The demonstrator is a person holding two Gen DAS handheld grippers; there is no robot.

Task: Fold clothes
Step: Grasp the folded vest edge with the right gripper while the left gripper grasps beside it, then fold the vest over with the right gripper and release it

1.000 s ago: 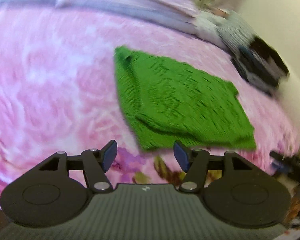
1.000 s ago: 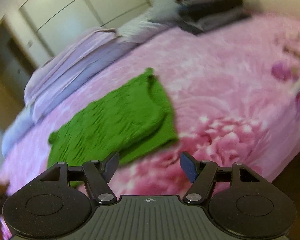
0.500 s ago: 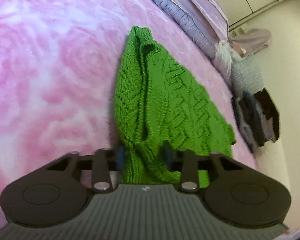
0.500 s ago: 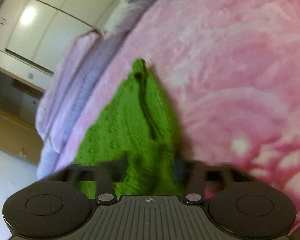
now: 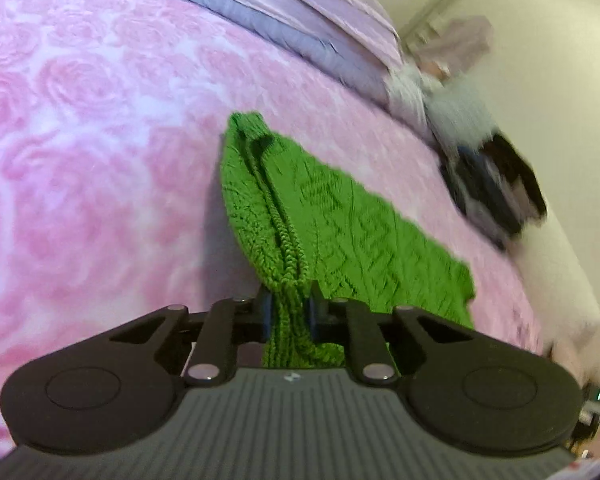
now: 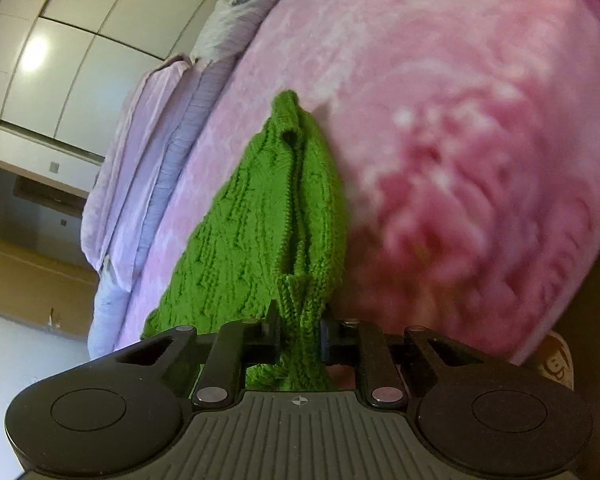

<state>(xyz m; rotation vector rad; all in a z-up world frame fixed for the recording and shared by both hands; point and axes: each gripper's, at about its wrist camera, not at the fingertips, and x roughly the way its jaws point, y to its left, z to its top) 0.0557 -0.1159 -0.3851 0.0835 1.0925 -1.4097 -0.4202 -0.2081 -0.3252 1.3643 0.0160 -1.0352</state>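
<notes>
Pinching bunched edges of a green cable-knit sweater [image 5: 340, 224], left gripper [image 5: 287, 312] and right gripper [image 6: 299, 330], plush pink rose-patterned blanket [image 5: 80, 140] beneath

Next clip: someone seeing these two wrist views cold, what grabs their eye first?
The bright green cable-knit sweater, lying mid-frame on the pink rose-patterned plush blanket, jumps out first. Its near edge is bunched and pinched in both views: the left gripper and the right gripper are each shut on a fold of knit. Behind it, folded lilac bedding runs along the blanket's far side.
</notes>
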